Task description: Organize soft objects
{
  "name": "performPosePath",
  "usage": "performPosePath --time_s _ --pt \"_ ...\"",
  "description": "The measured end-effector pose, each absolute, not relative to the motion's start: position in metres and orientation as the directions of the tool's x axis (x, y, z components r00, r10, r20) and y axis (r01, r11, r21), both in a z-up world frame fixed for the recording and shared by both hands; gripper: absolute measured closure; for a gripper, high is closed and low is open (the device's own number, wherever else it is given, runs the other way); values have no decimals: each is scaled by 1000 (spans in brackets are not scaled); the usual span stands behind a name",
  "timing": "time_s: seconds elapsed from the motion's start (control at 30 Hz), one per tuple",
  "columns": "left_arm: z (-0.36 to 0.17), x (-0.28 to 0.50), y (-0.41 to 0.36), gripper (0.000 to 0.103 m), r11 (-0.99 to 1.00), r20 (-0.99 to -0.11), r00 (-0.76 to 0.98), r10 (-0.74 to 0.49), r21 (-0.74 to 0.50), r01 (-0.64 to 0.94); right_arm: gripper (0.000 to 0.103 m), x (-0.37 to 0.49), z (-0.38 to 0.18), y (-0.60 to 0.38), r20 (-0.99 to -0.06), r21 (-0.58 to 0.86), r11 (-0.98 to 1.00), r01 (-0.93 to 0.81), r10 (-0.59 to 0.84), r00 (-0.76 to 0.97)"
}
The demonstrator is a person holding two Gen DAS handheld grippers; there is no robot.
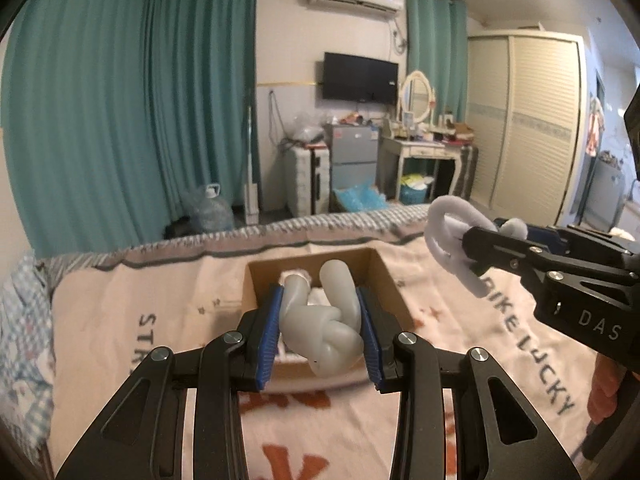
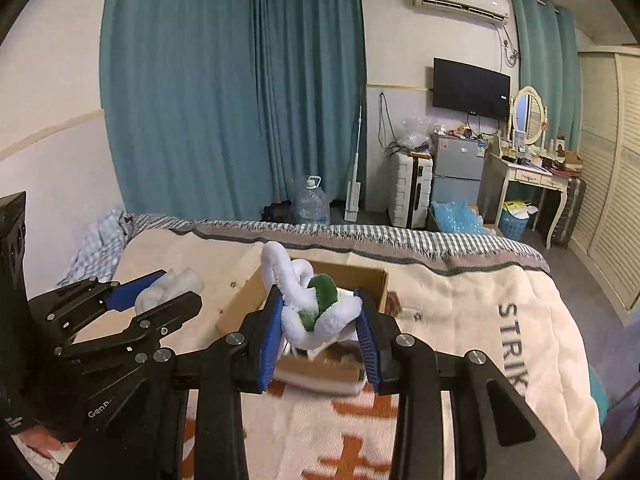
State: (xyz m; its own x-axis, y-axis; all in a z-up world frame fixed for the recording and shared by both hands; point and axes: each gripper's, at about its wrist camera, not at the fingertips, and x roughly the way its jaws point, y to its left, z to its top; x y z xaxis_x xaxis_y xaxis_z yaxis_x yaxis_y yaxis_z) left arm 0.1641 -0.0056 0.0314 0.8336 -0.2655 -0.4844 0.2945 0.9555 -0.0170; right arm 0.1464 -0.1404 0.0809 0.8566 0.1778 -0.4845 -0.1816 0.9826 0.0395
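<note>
My left gripper is shut on a grey knotted soft toy and holds it above the near side of an open cardboard box on the bed. Something white lies inside the box. My right gripper is shut on a white fuzzy soft toy with a green part, held above the same box. The right gripper also shows in the left wrist view with the white toy, to the right of the box. The left gripper shows in the right wrist view at the left.
The box sits on a cream blanket with grey lettering and orange marks. A checked cover edges the bed's far side. Beyond the bed are teal curtains, a water jug, a suitcase, a small fridge and a dressing table.
</note>
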Motion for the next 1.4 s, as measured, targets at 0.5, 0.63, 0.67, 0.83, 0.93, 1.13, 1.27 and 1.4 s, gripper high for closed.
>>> performPosePath --time_s 0.5,0.63,0.67,0.83,0.93,1.13,1.27,1.4 --pt "-73 299 -35 67 945 -650 716 -254 -10 326 69 316 -13 -149 -594 64 988 -140 151 790" --pt "-86 315 -37 65 945 -661 708 -251 -9 327 69 346 -42 -154 -627 77 986 -147 163 762" --pt "-87 315 -37 62 944 -656 710 -257 -12 331 68 350 -47 -154 -629 76 985 -152 166 760" --pt "-90 308 -41 33 945 -635 734 -239 21 326 56 355 -59 -157 -640 67 990 -126 139 756" --pt "-86 298 -40 29 953 -643 734 -218 20 301 47 348 -53 -160 -642 81 990 -112 138 754" --pt "-34 265 -25 29 964 -611 763 -210 -2 264 47 303 6 -166 -592 75 994 -83 112 798" --pt "31 222 -15 29 968 -527 825 -202 21 251 47 255 69 -171 -528 67 995 -70 95 844" --pt "97 171 -4 26 967 -415 883 -217 32 253 47 196 133 -175 -442 61 996 -72 91 892"
